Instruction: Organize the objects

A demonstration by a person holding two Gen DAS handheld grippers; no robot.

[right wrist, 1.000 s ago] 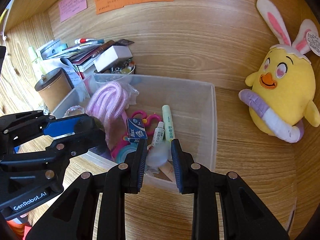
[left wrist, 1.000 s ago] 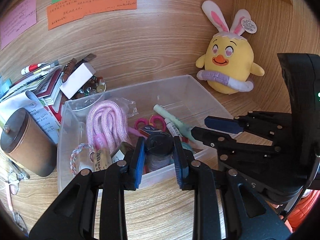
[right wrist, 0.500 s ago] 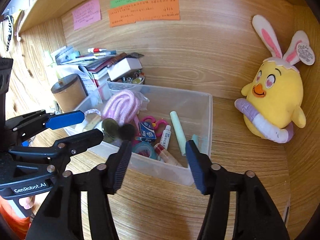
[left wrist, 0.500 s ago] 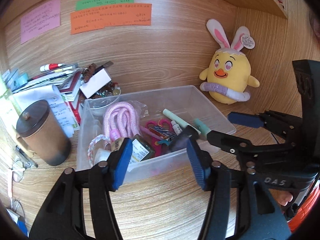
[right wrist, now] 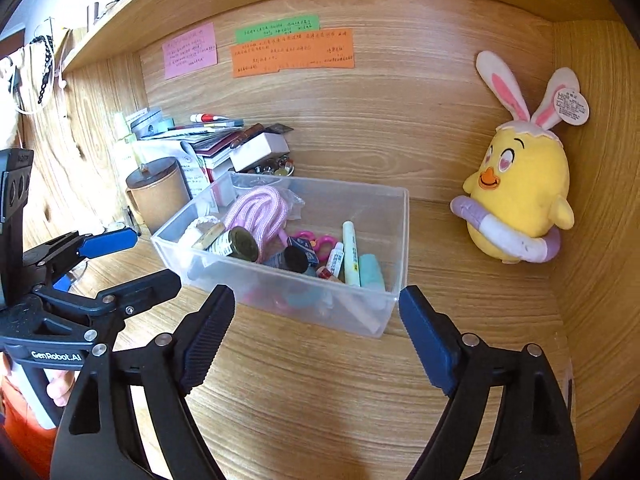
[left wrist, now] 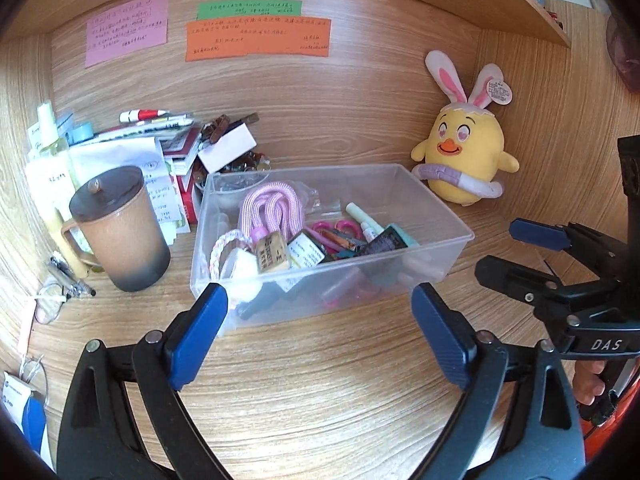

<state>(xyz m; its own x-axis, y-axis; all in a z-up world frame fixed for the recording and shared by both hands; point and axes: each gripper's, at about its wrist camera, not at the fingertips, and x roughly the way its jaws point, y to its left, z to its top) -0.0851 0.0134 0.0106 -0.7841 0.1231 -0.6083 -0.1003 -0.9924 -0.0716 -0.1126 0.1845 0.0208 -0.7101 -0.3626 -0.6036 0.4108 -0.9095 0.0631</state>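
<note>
Clear plastic bin (left wrist: 436,216), filled with small items, on the wooden desk (left wrist: 320,380) beside the plush chick (left wrist: 466,160).
Left gripper (left wrist: 320,336) and right gripper (right wrist: 316,332): jaws just opened, now spread wide, empty, short of bin. Risk: a low approach could nudge the light bin.

Both grippers' fingers (left wrist: 196,340) opened, backed off bin (left wrist: 440,256).
</note>
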